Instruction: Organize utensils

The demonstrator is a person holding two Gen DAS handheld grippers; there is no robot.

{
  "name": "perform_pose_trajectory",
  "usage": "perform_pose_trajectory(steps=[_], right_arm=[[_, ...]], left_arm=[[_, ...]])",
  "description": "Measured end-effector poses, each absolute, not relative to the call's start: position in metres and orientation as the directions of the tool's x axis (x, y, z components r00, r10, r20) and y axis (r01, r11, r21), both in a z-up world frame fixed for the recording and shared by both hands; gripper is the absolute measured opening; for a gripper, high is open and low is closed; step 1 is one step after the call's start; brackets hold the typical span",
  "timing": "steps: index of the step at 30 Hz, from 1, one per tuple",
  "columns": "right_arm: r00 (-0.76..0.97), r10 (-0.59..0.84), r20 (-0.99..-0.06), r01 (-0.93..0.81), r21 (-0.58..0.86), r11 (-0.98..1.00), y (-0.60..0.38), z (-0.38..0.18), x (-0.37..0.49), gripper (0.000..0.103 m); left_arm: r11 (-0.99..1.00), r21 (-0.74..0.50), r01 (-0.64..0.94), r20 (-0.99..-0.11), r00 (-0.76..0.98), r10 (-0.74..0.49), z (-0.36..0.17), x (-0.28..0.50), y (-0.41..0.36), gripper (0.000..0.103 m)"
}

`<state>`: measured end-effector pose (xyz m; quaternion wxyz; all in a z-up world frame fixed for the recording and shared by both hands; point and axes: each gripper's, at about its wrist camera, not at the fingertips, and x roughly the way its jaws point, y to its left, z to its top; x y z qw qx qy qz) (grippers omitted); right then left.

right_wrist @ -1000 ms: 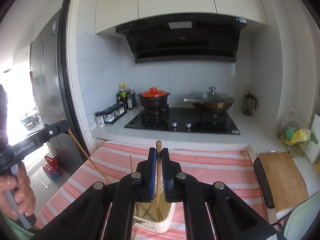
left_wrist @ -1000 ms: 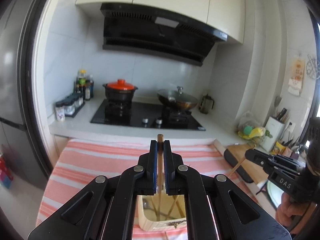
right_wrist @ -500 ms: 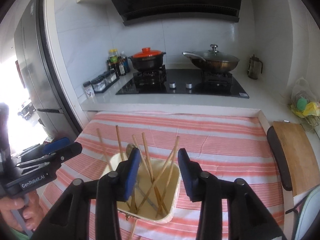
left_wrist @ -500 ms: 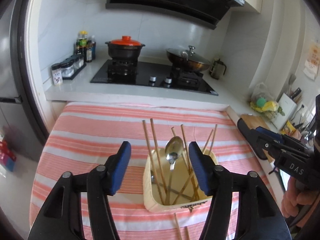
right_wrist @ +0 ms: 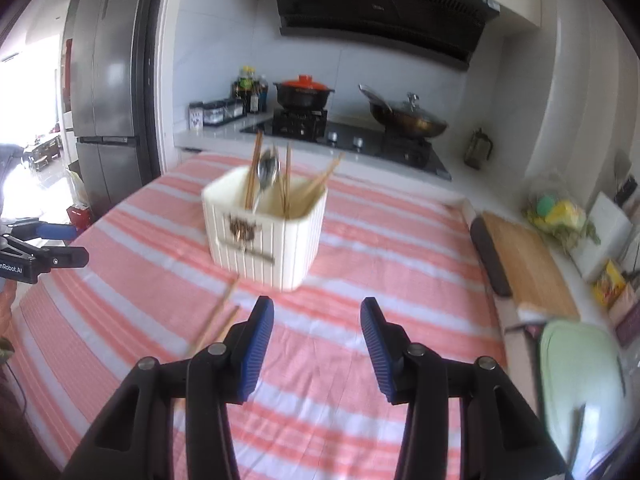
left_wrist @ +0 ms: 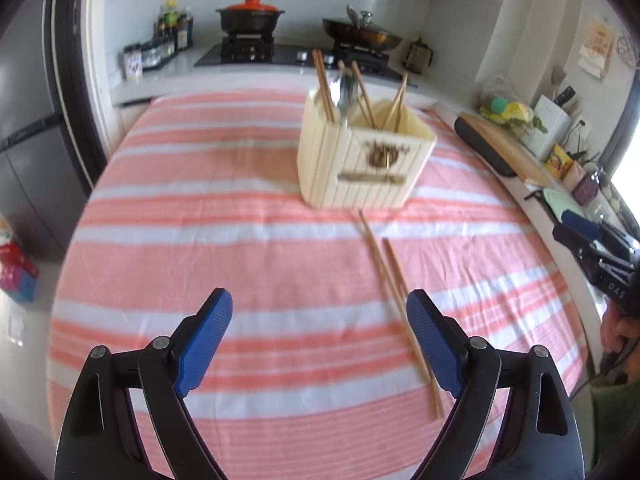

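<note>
The left gripper (left_wrist: 320, 336) is held low over the striped tablecloth (left_wrist: 224, 248), its blue pads set wide apart after just opening, with only cloth seen between them. The right gripper (right_wrist: 317, 344) is likewise parted, less widely, its jaws also freshly opened and nothing caught between them.

The cream utensil holder (left_wrist: 362, 160) is stood upright on the cloth toward the far side of the table, well apart from both grippers. Several chopsticks and a metal spoon (left_wrist: 346, 94) are leaned inside it, their tops fanned above the rim. Two loose chopsticks (left_wrist: 394, 292) are laid side by side on the cloth, running from just in front of the holder toward the left gripper's right-hand pad, where their near ends are passed just beside it.

A broad stretch of bare cloth is left open to the left of the holder and between the grippers. The table's right edge is bordered by a wooden cutting board (right_wrist: 528, 256), its far edge by the counter with the stove (right_wrist: 352, 140).
</note>
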<state>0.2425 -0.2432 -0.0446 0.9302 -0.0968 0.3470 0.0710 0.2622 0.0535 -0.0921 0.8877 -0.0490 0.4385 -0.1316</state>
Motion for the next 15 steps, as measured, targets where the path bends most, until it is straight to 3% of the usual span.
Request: perform_pose_trajectory(steps=[6,15], right_arm=[[0.678,0.012,-0.735,-0.118,-0.092,0.989,-0.247,-0.14,0.186,0.046],[0.711,-0.016,-0.703,-0.052,-0.074,0.996,-0.245,-0.17,0.161,0.046]], left_arm=[[0.975,-0.158,0.159,-0.79,0.571,-0.221,-0.157,0.224,0.023,0.09],[0.986,-0.128,0.108,-0.761,0.626,-0.167,-0.18,0.203,0.019,0.09]])
